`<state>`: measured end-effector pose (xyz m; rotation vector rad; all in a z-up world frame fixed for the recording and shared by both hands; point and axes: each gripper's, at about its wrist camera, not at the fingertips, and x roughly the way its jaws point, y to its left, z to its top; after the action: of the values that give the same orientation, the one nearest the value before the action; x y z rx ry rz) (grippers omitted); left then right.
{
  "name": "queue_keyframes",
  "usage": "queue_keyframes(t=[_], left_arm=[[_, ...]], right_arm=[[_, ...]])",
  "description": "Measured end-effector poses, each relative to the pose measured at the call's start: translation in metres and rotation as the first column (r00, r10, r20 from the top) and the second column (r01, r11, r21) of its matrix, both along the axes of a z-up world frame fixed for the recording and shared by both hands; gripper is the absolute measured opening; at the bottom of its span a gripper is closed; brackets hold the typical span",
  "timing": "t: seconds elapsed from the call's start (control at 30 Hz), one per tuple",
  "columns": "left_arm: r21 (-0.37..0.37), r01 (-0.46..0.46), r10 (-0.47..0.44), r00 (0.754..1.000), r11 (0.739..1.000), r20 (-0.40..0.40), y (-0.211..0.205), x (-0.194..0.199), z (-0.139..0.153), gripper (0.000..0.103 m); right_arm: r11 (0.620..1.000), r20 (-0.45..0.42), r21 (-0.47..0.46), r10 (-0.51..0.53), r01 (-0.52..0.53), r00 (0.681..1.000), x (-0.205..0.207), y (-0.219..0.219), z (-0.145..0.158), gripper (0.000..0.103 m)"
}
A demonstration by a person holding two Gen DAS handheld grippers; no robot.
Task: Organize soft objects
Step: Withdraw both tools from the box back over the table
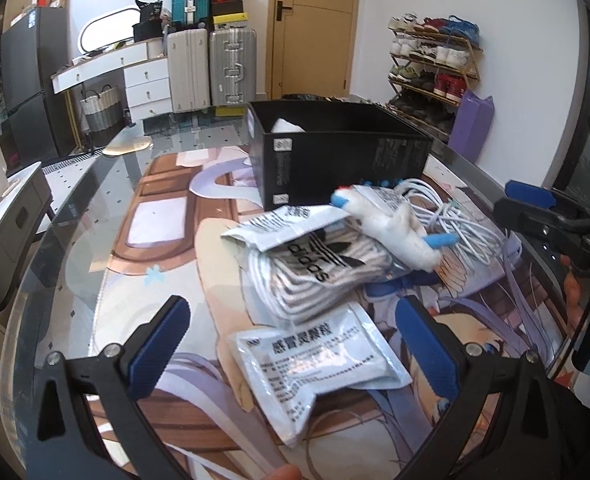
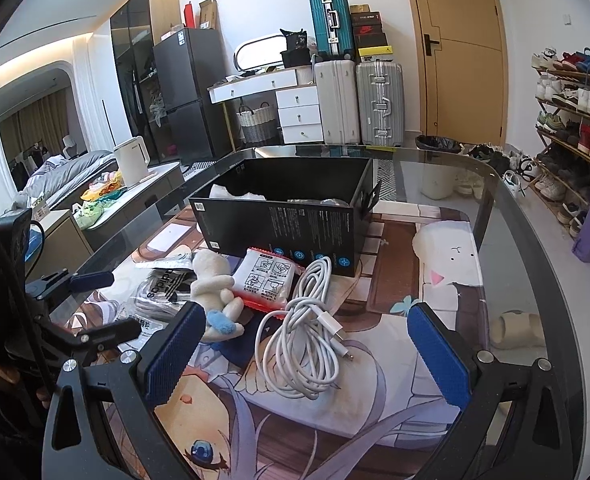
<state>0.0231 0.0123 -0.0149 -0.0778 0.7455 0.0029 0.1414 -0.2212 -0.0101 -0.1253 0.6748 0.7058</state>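
1. Left tool [image 1: 291, 336] spread, empty, over white medicine sachet [image 1: 319, 364].
2. Right tool [image 2: 307, 344] spread around coiled white cable [image 2: 307, 344].
3. Plush toy [image 2: 215, 284] lay at 10 o'clock of cable: light, squashy; best pinched mid-body.
4. Black box [image 2: 287, 220] at 12 o'clock.

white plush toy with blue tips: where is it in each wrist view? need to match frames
Left wrist: plush toy right of centre, lying across the adidas sock pack, coiled white cable just to its right.
Right wrist: plush toy left of centre, beside the right gripper's left finger.
Shared landmark: black box behind it.
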Motion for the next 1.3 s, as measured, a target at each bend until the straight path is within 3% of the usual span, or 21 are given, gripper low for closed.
queue_keyframes(t=[0.5, 0.93, 1.3], left_arm=[[0.036, 0.027, -0.024, 0.997, 0.999, -0.077, -0.013, 0.002, -0.016, 0.103], [0.035, 0.028, -0.023, 0.992, 0.999, -0.124, -0.008, 0.004, -0.023, 0.103], [0.040, 0.043, -0.037, 0.991, 0.998, -0.130, -0.011, 0.003, -0.023, 0.103]], right_arm=[[1.000, -0.021, -0.013, -0.014, 0.014, 1.000, 0.004, -0.001, -0.009, 0.102], [0.991, -0.098, -0.114, -0.086, 0.075, 0.991, 0.025, 0.003, -0.025, 0.102], [0.988, -0.130, -0.154, -0.050, 0.029, 0.990, 0.032, 0.022, -0.036, 0.102]])
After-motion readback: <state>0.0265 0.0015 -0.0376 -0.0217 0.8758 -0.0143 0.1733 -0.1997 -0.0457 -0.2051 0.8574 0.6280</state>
